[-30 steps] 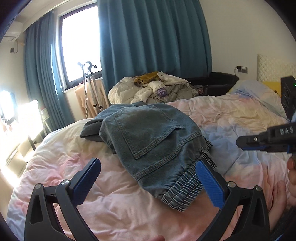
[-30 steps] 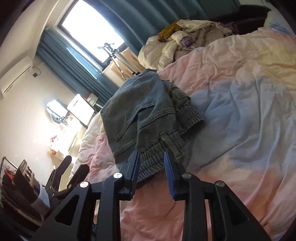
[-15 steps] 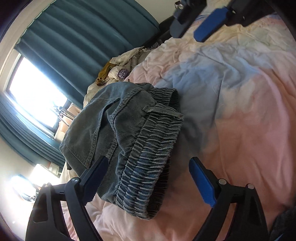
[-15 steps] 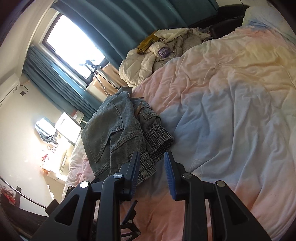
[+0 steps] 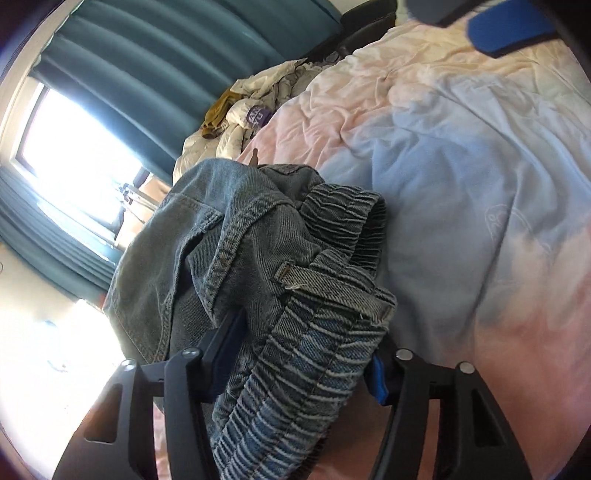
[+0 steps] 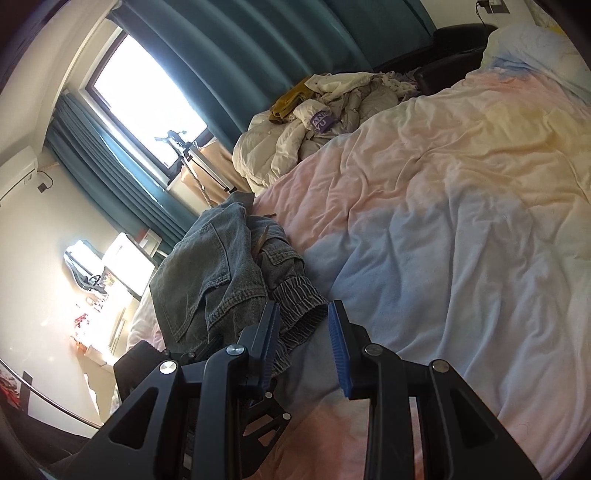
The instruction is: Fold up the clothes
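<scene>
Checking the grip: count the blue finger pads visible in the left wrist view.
3: two on the left gripper, mostly buried in the jeans' waistband; one on the right gripper, top right. Its other pad is out of frame.

In the left wrist view the elastic waistband [image 5: 317,373] of the jeans [image 5: 236,258] covers the inner faces of the left claw [image 5: 303,354], so only a sliver of the blue pad [image 5: 377,376] shows and contact with the cloth cannot be confirmed. The right claw [image 5: 506,29] is cut off by the top edge there, blurred. In the right wrist view the left claw [image 6: 177,354] is largely hidden behind the near finger [image 6: 269,339], and the dresser items [image 6: 88,317] are washed out by glare.
</scene>
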### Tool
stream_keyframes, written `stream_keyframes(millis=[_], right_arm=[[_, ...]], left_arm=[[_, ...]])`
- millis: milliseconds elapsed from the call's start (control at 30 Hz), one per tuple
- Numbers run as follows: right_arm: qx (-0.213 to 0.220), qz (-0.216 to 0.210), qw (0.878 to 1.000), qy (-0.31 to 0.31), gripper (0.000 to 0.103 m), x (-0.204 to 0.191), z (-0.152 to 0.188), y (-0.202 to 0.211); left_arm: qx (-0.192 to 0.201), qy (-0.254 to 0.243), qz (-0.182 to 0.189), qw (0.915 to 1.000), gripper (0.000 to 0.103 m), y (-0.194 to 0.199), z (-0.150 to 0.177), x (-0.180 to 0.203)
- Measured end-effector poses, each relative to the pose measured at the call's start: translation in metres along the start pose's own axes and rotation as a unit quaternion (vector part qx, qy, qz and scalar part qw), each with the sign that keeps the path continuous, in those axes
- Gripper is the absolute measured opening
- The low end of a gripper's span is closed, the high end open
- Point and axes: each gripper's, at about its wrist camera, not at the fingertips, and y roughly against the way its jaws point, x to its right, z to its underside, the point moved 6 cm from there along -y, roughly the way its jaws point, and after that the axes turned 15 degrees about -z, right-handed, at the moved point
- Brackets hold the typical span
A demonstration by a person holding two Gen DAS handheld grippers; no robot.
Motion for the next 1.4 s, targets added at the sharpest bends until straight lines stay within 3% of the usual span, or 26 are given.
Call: stream_keyframes(millis=[67, 167, 233, 533, 667, 800, 933, 1033, 1167, 1233, 1400], right_arm=[[0.006, 0.000, 1.000, 0.000, 0.028, 0.003, -0.002, 0.001], [0.008, -0.004, 1.000, -0.002, 0.028, 0.007, -0.004, -0.001], [0.006, -0.007, 1.000, -0.001, 0.028, 0.006, -0.003, -0.003], [0.005, -0.011, 0.999, 0.050, 0.028, -0.018, -0.002, -0.009], [-0.010, -0.028, 0.998, 0.055, 0.028, -0.030, 0.004, -0.018], [-0.027, -0.046, 0.997, 0.055, 0.028, -0.042, 0.013, -0.027], [-0.043, -0.037, 0.997, 0.050, 0.030, -0.040, 0.023, -0.039], [-0.053, -0.032, 0.998, 0.020, 0.038, -0.026, 0.026, -0.054], [-0.062, -0.018, 0.998, -0.003, 0.056, -0.008, 0.026, -0.078], [-0.065, -0.013, 0.998, -0.005, 0.059, -0.001, 0.026, -0.090], [-0.080, -0.015, 0.997, -0.004, 0.059, 0.011, 0.030, -0.119]], left_arm=[[-0.022, 0.033, 0.003, 0.9992, 0.033, -0.005, -0.003, -0.010], [-0.043, 0.101, 0.015, 0.9938, 0.015, -0.006, -0.005, -0.037], [-0.049, 0.148, 0.022, 0.9875, 0.010, -0.002, -0.003, -0.061], [-0.062, 0.300, 0.050, 0.9507, 0.008, 0.027, 0.041, -0.179], [-0.097, 0.354, 0.058, 0.9286, 0.008, 0.017, 0.084, -0.216], [-0.139, 0.390, 0.074, 0.9073, 0.008, -0.002, 0.139, -0.225], [-0.203, 0.427, 0.111, 0.8738, 0.008, -0.029, 0.185, -0.216], [-0.238, 0.454, 0.142, 0.8466, 0.008, -0.042, 0.201, -0.213], [-0.252, 0.456, 0.145, 0.8410, 0.009, -0.047, 0.207, -0.204], [-0.261, 0.455, 0.146, 0.8392, 0.010, -0.051, 0.212, -0.197], [-0.289, 0.471, 0.163, 0.8178, 0.012, -0.069, 0.224, -0.189]])
